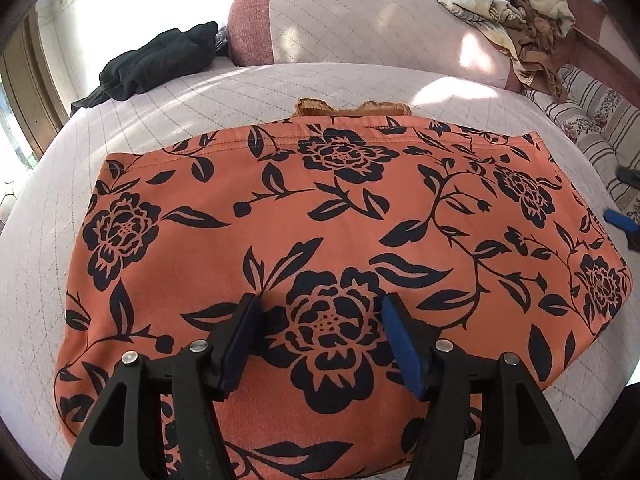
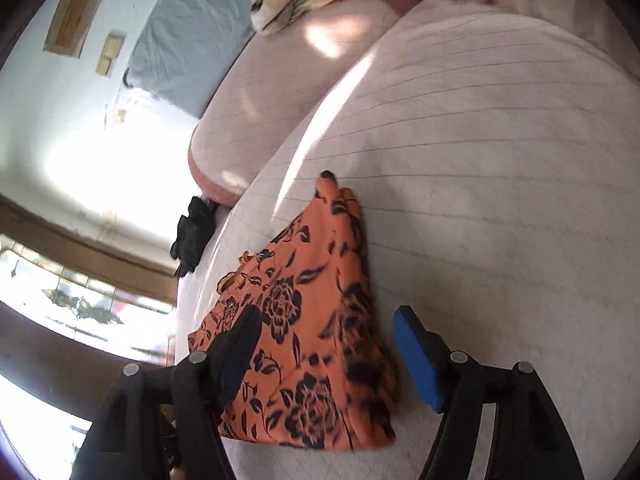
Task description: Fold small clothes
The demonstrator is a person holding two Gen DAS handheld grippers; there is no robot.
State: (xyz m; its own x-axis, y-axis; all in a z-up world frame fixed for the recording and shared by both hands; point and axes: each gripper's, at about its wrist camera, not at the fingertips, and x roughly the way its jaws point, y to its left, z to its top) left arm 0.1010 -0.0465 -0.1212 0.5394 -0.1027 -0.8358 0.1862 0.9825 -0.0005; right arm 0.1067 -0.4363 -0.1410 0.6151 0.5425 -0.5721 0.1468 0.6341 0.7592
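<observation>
An orange garment with a black flower print (image 1: 320,216) lies flat and folded on the pale quilted sofa seat (image 1: 160,104), a ribbed tan collar showing at its far edge. My left gripper (image 1: 320,312) hovers open over the garment's near part, holding nothing. In the right wrist view the same garment (image 2: 312,320) lies below and to the left. My right gripper (image 2: 324,328) is open at the garment's right edge, its left finger over the cloth and its blue-padded right finger over the bare seat. The tip of the right gripper (image 1: 620,222) shows at the right edge of the left wrist view.
A black garment (image 1: 160,60) lies bunched at the seat's far left. A tan patterned pile of cloth (image 1: 516,12) sits on the sofa back (image 1: 360,20) at the far right. A striped floral cushion (image 1: 592,120) lies to the right. A window is on the left.
</observation>
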